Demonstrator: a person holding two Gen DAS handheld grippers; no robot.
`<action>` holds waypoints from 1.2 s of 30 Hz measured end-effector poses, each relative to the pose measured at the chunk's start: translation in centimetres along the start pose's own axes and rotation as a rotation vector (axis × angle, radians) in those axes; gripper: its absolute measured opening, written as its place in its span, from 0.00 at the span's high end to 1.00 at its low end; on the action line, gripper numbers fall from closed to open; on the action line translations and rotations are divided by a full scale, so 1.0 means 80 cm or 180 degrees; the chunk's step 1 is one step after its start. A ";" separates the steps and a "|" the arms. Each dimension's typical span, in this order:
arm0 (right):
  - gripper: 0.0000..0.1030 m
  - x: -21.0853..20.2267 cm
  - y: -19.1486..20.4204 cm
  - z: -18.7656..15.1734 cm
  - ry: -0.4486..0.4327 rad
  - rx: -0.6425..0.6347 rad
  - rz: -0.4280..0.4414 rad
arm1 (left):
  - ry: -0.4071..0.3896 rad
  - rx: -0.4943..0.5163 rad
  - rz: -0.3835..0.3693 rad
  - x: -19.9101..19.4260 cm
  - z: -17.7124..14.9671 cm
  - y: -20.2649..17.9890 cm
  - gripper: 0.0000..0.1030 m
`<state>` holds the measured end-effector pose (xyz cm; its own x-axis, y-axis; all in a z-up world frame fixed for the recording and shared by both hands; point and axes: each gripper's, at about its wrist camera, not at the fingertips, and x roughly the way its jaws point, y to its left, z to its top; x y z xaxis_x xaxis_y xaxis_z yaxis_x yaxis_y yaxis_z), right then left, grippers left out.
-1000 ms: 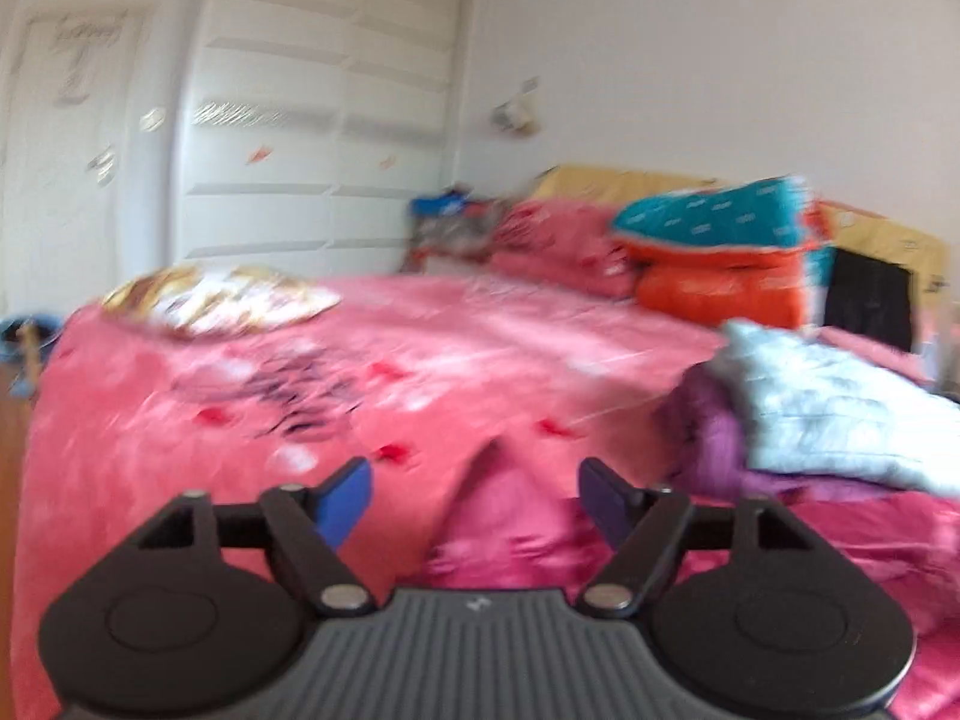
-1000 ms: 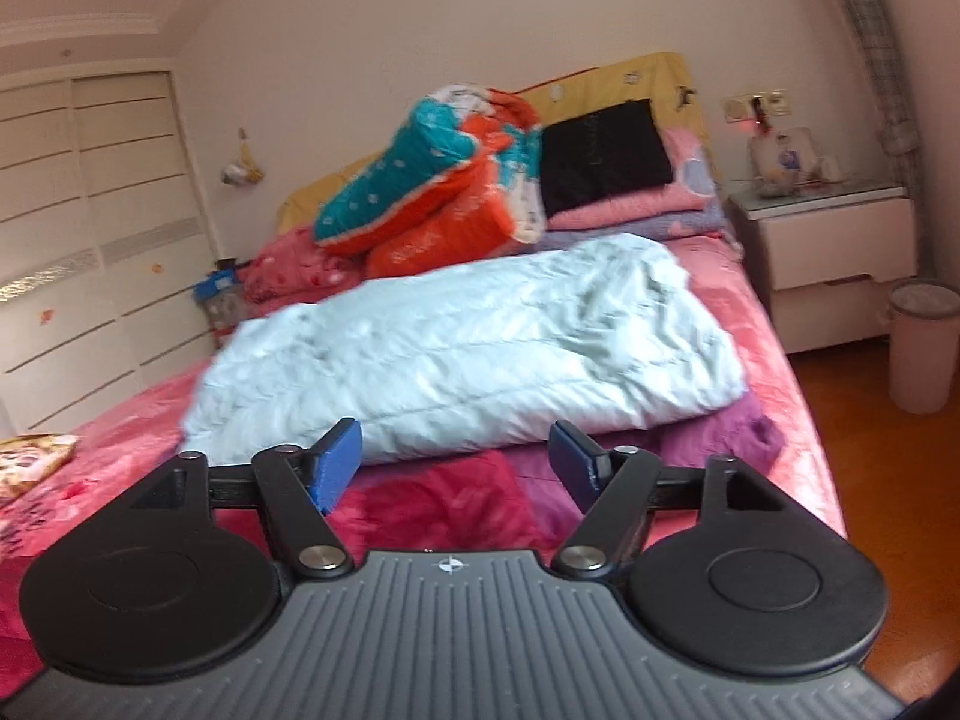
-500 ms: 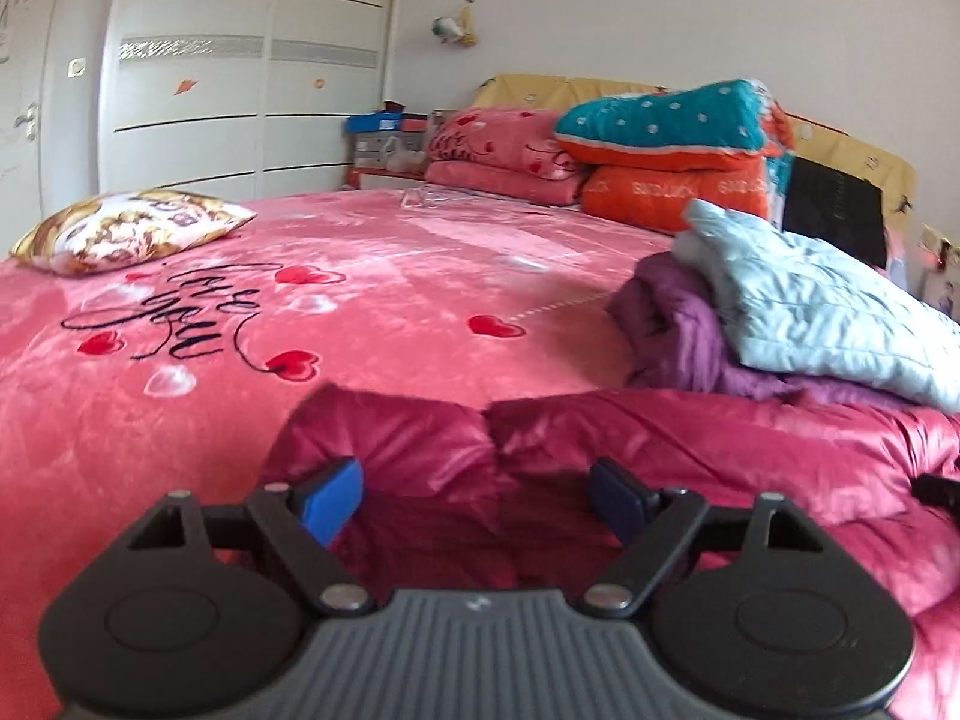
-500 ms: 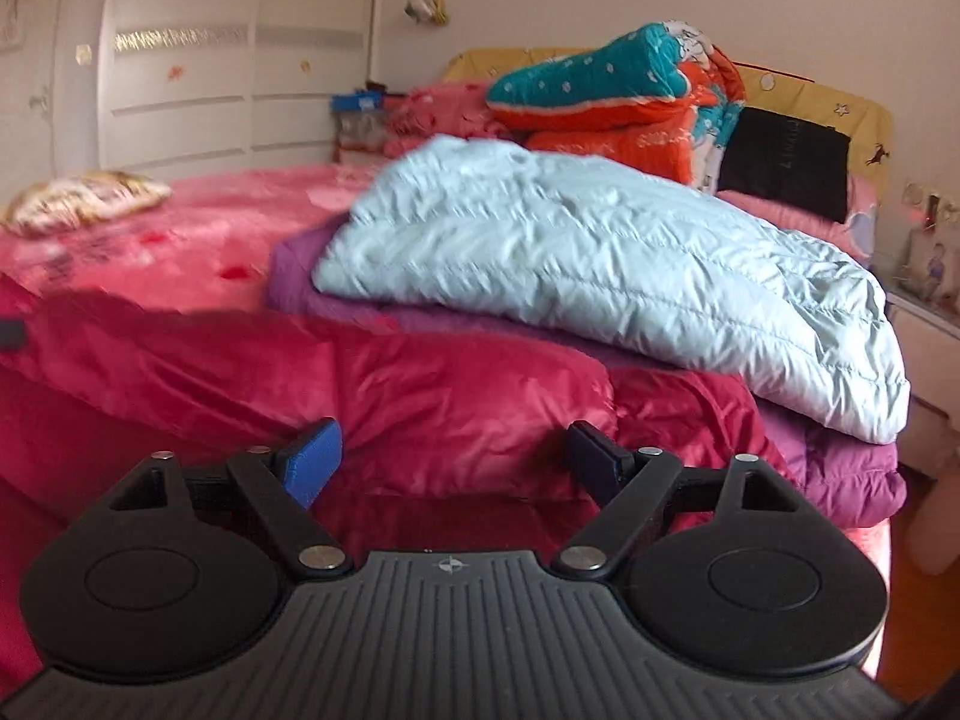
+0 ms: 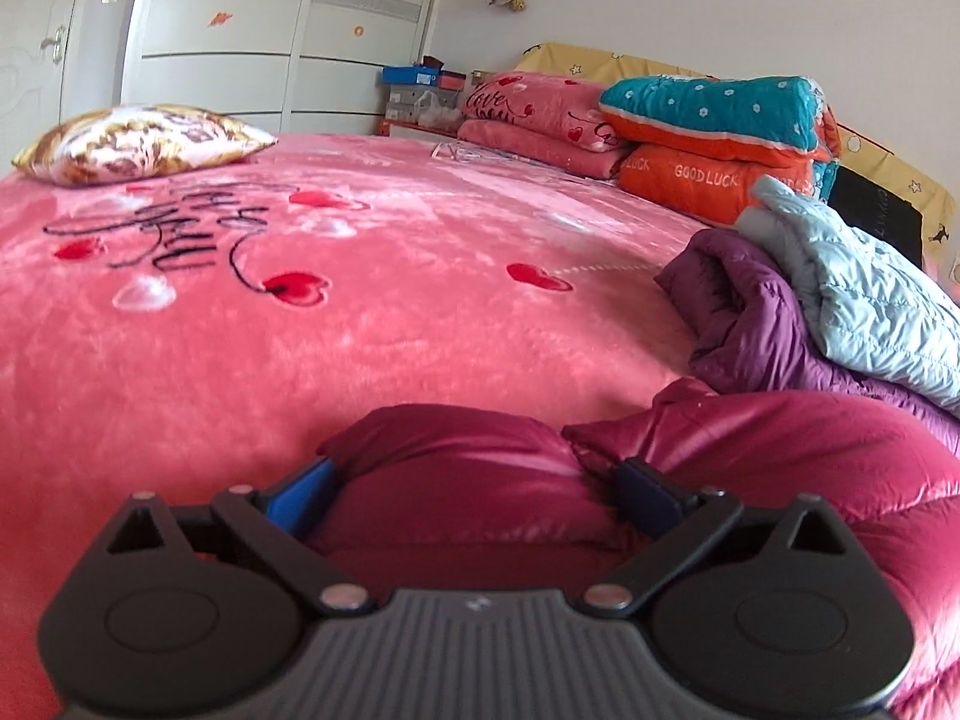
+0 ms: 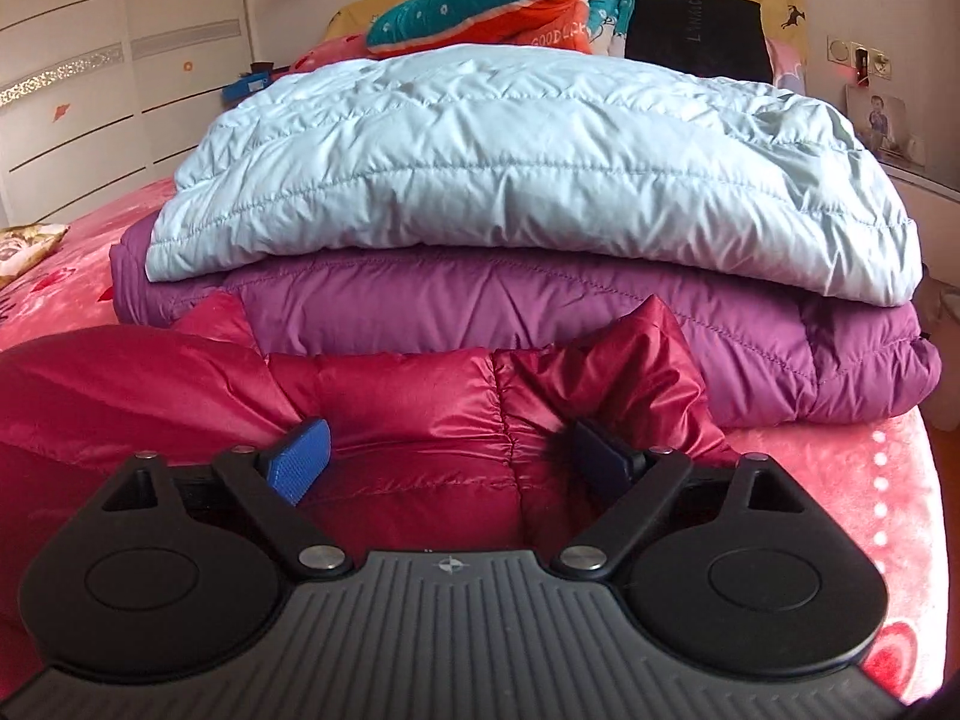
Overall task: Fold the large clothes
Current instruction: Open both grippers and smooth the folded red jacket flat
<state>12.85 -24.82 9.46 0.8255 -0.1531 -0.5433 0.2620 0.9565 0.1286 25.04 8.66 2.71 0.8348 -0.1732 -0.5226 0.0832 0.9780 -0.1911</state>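
A crimson puffy jacket (image 5: 780, 450) lies on the pink bed blanket (image 5: 360, 300) at the near edge. My left gripper (image 5: 474, 483) is low over one end of the jacket, its jaws opening, and a roll of the fabric bulges between the blue pads without being squeezed. My right gripper (image 6: 450, 456) stands wide open over the crimson jacket (image 6: 390, 396), with a puffed panel between its fingers. Just behind lies a purple jacket (image 6: 540, 312), folded, with a light blue jacket (image 6: 510, 162) stacked on it.
A patterned pillow (image 5: 144, 141) lies at the far left of the bed. Folded teal and orange quilts (image 5: 708, 120) and pink bedding are piled at the headboard. A white wardrobe (image 5: 240, 30) stands behind. The bed's edge and the floor (image 6: 948, 450) are at the right.
Both grippers have come down and forward onto the crimson jacket, and both jaws have widened. The jacket now fills the gap between each pair of fingers.
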 end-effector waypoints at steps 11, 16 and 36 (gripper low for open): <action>0.00 0.036 0.003 -0.022 0.0004 0.0044 0.0067 | 0.0000 0.0076 0.0074 0.009 -0.009 -0.004 0.00; 0.00 0.047 0.009 -0.023 -0.0009 -0.0023 -0.0001 | 0.0011 0.0163 0.0152 0.010 -0.009 -0.009 0.00; 0.00 -0.065 -0.023 0.028 -0.0367 0.0178 0.0241 | -0.0348 0.0514 -0.0245 -0.104 0.039 -0.133 0.01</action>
<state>9.19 -26.35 13.90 0.8951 -0.1118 -0.4317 0.2216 0.9515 0.2132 18.90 0.08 11.73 0.8759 -0.2431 -0.4167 0.2279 0.9698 -0.0867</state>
